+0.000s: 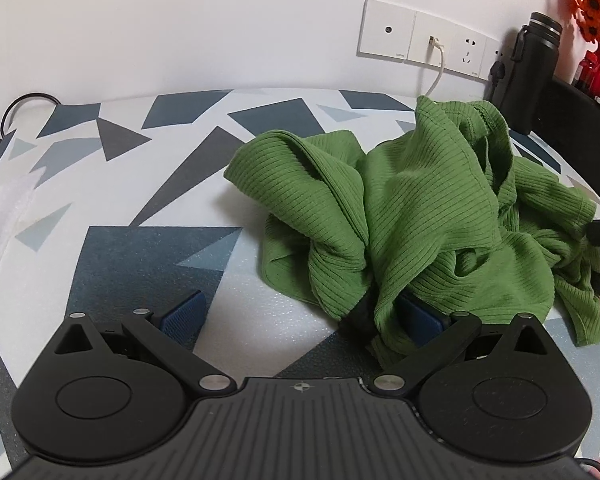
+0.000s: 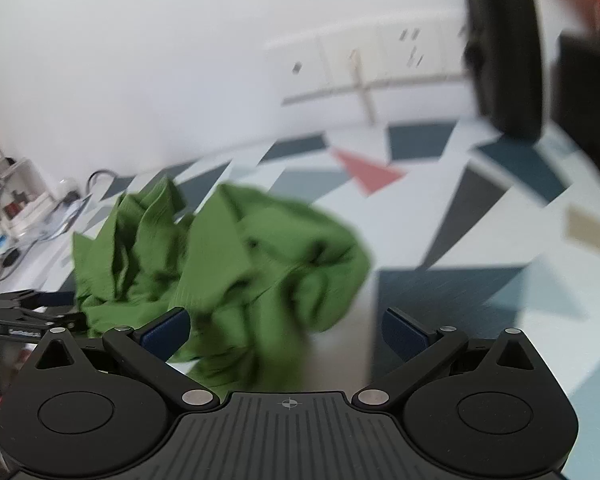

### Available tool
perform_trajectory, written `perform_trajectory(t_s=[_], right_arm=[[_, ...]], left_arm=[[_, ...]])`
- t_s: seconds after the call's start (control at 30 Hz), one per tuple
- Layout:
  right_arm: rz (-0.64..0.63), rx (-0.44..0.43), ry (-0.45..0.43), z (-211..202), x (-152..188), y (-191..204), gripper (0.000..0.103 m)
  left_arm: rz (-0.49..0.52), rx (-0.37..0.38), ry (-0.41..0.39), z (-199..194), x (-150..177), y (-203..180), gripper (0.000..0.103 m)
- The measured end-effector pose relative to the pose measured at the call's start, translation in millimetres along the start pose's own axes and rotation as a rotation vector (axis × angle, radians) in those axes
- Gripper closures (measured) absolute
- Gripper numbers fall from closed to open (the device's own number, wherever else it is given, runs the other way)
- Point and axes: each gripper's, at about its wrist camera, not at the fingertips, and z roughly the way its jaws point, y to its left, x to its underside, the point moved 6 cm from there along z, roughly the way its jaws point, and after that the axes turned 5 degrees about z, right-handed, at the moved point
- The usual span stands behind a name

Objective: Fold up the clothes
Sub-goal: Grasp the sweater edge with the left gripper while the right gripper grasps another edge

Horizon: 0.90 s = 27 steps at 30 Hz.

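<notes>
Blue-padded fingers (image 1: pixel 182 314) of the left tool (image 1: pixel 300 316) stand wide apart; green cloth drapes over the right-hand finger, nothing clamped. One green ribbed garment (image 1: pixel 412 216) lies crumpled in a heap on the surface (image 1: pixel 100 184), which bears grey and blue triangles. Right tool (image 2: pixel 286 330) is likewise spread open, low over the near edge of the heap, holding nothing; its view is blurred. Behind the garment, a black bottle (image 1: pixel 528 68) stands near the wall sockets (image 1: pixel 428 40), with orange flowers (image 1: pixel 592 0) in a red vase beside it.
</notes>
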Motion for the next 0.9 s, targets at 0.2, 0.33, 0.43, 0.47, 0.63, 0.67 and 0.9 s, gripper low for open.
perform_trajectory(t_s=[0.2, 0.33, 0.43, 0.47, 0.63, 0.67, 0.9], right_arm=[[-0.068, -0.02, -0.062, -22, -11, 5, 0.014], [-0.165, -0.03, -0.055, -18, -13, 25, 0.036], [-0.205, -0.059, -0.049, -9, -16, 42, 0.045], [-0.218, -0.069, -0.047, -5, -16, 47, 0.046], [-0.269, -0.078, -0.026, 21, -19, 70, 0.044], [-0.28, -0.073, -0.018, 27, -17, 72, 0.044], [-0.348, 0.021, 0.004, 44, -8, 75, 0.088]], left_arm=[[0.019, 0.005, 0.031, 2, -5, -1, 0.0], [0.075, -0.027, -0.058, -24, -17, -7, 0.001], [0.24, -0.048, -0.203, -61, -29, -28, 0.001], [0.301, -0.057, -0.253, -73, -32, -37, 0.001], [0.49, -0.042, -0.333, -78, -35, -73, 0.001], [0.515, -0.044, -0.319, -70, -33, -77, 0.001], [0.479, -0.068, -0.281, -31, -33, -82, 0.022]])
